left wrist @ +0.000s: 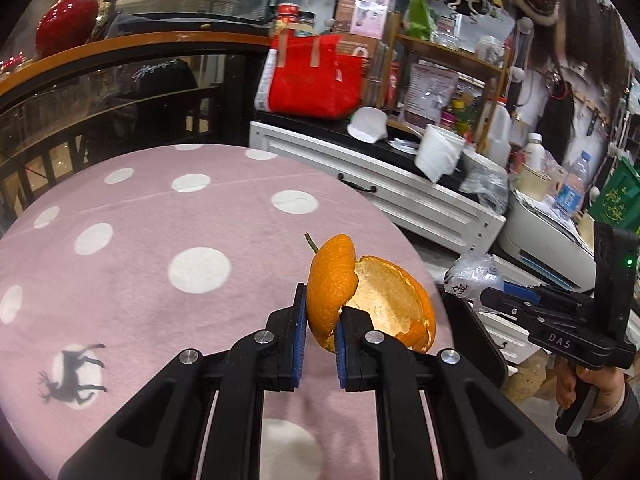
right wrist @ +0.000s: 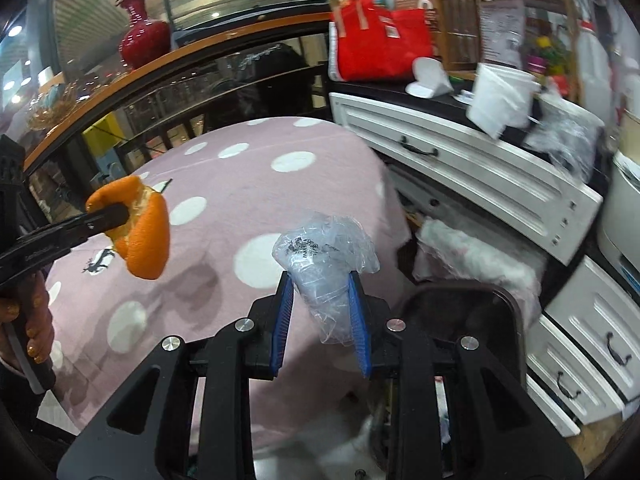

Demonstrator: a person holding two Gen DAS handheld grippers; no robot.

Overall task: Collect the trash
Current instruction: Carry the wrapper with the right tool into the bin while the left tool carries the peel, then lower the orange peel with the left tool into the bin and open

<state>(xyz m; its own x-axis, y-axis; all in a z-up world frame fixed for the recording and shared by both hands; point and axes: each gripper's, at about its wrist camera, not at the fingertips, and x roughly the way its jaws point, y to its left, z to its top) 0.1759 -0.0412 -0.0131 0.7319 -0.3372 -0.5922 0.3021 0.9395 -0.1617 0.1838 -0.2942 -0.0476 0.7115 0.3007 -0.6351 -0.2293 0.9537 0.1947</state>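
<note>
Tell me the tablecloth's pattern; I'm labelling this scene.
Pink tablecloth with white dots, clearest in the left wrist view.

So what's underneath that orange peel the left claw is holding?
The orange peel hangs in the air above the pink dotted tablecloth. No trash shows there, though the peel hides a patch.

Bare pink tablecloth ahead; white drawer cabinet crowds the right.

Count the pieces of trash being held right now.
2. The orange peel is pinched in the left gripper, above the table; the crumpled plastic wrapper sits between the right gripper's fingers, near the table's edge.
</note>
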